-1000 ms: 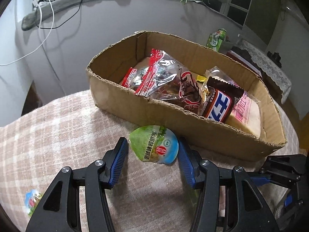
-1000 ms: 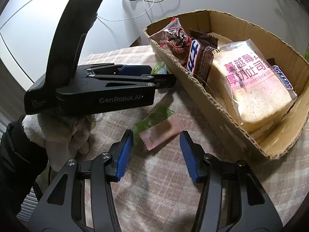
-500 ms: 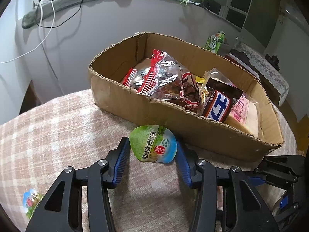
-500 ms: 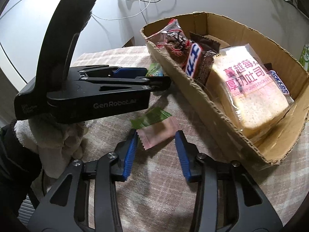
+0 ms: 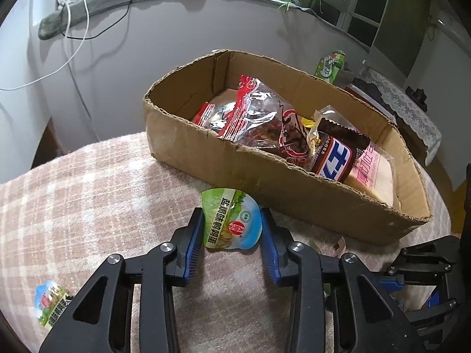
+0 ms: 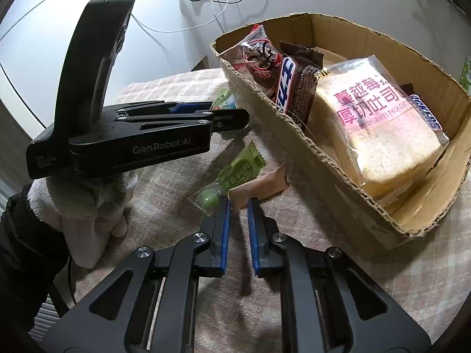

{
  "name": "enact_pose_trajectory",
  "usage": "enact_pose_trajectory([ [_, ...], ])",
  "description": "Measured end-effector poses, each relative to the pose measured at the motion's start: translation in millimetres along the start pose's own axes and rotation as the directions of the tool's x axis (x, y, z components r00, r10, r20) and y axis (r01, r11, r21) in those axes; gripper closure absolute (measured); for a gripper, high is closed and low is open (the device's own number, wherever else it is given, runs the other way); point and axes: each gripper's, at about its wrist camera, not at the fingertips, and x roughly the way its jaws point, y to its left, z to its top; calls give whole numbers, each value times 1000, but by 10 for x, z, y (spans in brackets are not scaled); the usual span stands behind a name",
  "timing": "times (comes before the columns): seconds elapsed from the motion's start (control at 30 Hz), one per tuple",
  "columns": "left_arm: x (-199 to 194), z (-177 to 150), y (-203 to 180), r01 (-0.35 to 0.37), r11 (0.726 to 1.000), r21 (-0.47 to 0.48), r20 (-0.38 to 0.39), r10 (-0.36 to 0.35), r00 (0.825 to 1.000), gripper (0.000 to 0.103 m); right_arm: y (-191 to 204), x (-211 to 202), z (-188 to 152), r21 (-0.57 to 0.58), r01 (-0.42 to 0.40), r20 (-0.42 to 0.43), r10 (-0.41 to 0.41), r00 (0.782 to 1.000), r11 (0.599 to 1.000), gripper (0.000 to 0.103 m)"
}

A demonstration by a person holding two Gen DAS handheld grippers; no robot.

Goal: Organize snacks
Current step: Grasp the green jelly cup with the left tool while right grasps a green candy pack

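Note:
A cardboard box [image 5: 265, 173] on the plaid cloth holds snacks: a red clear bag [image 5: 259, 117], a brown bar [image 5: 338, 158] and a bread pack [image 6: 379, 126]. My left gripper [image 5: 231, 223] is shut on a green and blue snack pouch [image 5: 232, 220] just in front of the box wall. My right gripper [image 6: 238, 209] is shut on the corner of a pink packet [image 6: 262, 185], which lies on the cloth beside a green candy packet [image 6: 235, 173]. The left gripper's body [image 6: 141, 144] shows in the right wrist view.
Another small pouch [image 5: 50, 303] lies at the cloth's left front edge. A green carton [image 5: 329, 64] stands behind the box. A white curved wall with cables runs behind the table. The box wall [image 6: 309, 147] stands close to the right of both grippers.
Both grippers have closed: the left on the green and blue pouch, the right on the pink packet's corner. The pink packet has tilted up.

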Motion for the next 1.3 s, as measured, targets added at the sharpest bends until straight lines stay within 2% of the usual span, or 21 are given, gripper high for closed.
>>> enact_pose_trajectory([
  [0.17,-21,-16,19,4,1000,-7,2,-4,1000,69,-77,-75,-83,19,5,4,-5,1000,1000,96],
  [0.5,-59,-33,68,8,1000,-20,8,-8,1000,71,-303,-206,-205,47,16,8,-17,1000,999,96],
  [0.57,-63,-35,69,12,1000,-23,7,-11,1000,71,-313,-241,-209,46,39,12,-40,999,998,96],
  [0.6,-65,-34,68,11,1000,-23,7,-11,1000,71,-284,-269,-200,41,55,23,-56,998,998,95],
  [0.63,-68,-37,68,10,1000,-21,7,-9,1000,71,-243,-290,-194,32,69,33,-70,997,997,86],
  [0.67,-67,-35,62,10,1000,-20,7,-9,1000,71,-227,-305,-189,26,82,36,-83,996,996,71],
  [0.73,-70,-34,63,10,1000,-20,6,-10,1000,71,-181,-319,-163,12,68,53,-68,996,998,58],
  [0.83,-75,-34,62,9,1000,-24,9,-8,1000,72,-68,-335,-116,-16,64,74,-62,995,998,58],
  [0.93,-85,-30,76,9,999,-34,13,-9,1000,72,85,-311,-90,-68,19,70,-14,997,998,58],
  [1.1,-124,-47,123,13,999,-51,20,-12,1000,72,295,-74,24,-153,30,34,-25,999,988,58],
  [1.3,-259,-98,170,2,998,-55,35,0,999,72,352,185,91,-186,43,-7,-45,999,982,58],
])
